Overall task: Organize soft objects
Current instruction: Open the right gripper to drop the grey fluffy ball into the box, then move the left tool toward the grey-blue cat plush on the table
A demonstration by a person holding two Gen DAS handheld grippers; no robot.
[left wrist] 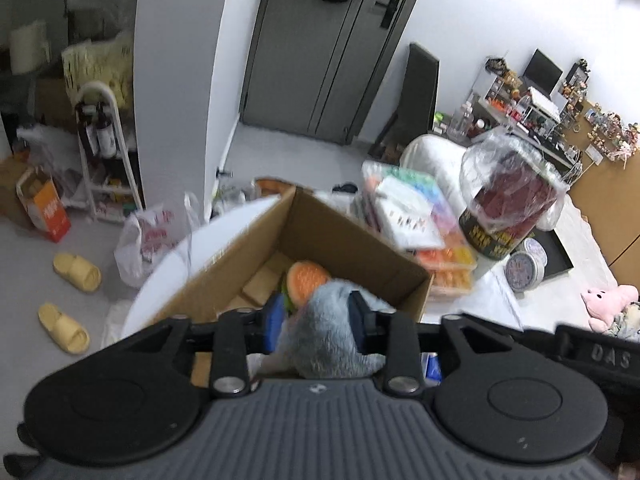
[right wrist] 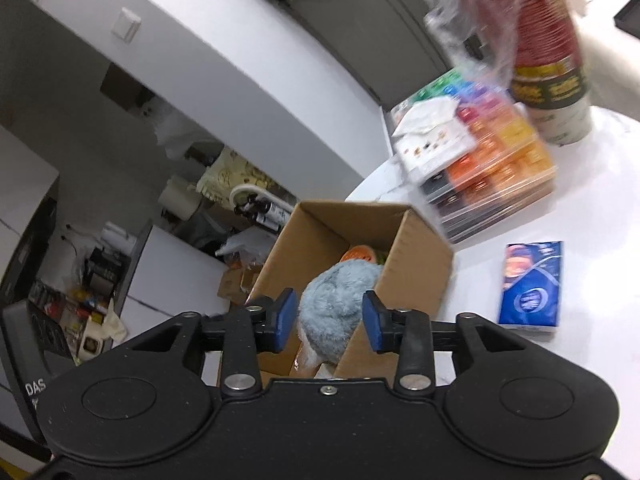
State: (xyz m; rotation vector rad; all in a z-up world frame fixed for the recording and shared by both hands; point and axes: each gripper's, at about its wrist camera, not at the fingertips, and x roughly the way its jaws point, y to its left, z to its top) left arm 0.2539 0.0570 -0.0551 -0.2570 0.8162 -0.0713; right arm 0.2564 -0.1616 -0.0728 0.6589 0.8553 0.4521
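Left wrist view: the left gripper [left wrist: 316, 326] is clamped on a grey plush toy [left wrist: 326, 328], its blue pads pressed into the fur on both sides. The toy hangs just above the near rim of the cardboard box [left wrist: 352, 240], which sits at the rounded edge of the white table [left wrist: 496, 292]. Inside the box a burger-shaped soft toy [left wrist: 306, 280] already lies on the bottom, so at least one soft thing looks put away and the grey one seems about to join it. A pink plush [left wrist: 608, 300] lies well apart from the box, off to its right and lower down, probably still to be collected. Behind the box stand stacked colourful cases [left wrist: 412, 216] and a wrapped stack of cups [left wrist: 512, 200], close to its far right corner.

Right wrist view: the right gripper [right wrist: 330, 320] has its jaws apart, one on either side of the grey plush toy without clearly touching it, above the same box. The box opening is free at its far end, while the toy fills the near end. A blue tissue pack [right wrist: 532, 284] lies on the table just right of the box; it is soft and may also need placing. The box's left side overhangs the table edge region, so lowering straight down looks safer than pushing sideways.
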